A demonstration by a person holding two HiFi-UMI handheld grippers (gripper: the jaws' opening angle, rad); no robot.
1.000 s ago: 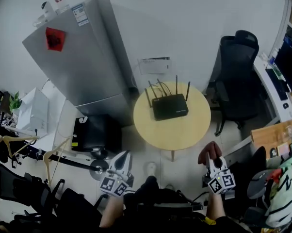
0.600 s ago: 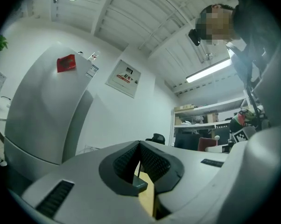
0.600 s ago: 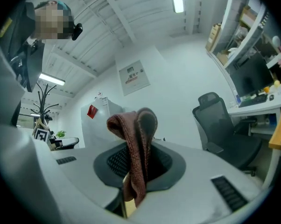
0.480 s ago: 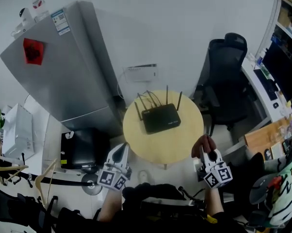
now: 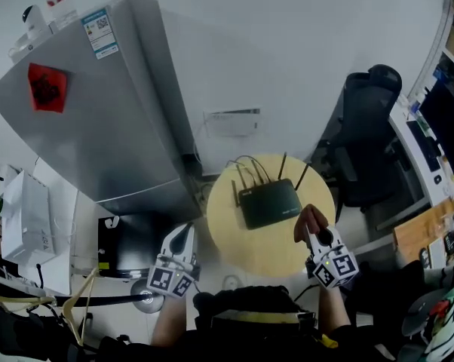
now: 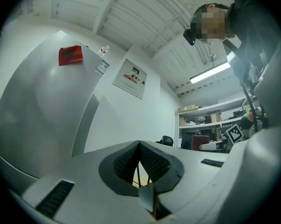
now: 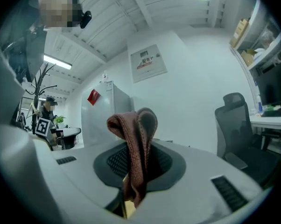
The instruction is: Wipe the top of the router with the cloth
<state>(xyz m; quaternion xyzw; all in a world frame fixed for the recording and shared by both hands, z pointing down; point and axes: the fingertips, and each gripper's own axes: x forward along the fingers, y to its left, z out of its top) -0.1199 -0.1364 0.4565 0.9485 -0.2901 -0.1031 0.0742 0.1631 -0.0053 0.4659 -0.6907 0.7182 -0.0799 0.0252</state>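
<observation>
Cloth (image 7: 133,143) pinched in right claw (image 7: 131,185), near router (image 5: 270,203)

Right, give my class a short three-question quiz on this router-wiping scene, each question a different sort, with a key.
1. Which gripper holds the reddish-brown cloth?
2. The black router stands on: A a round table; B a chair; C a fridge.
3. True or false: the left gripper is clamped on an antenna.
Key: 1 the right gripper, jaws shut on it. 2 A. 3 false; its jaws are together with nothing between them.
</observation>
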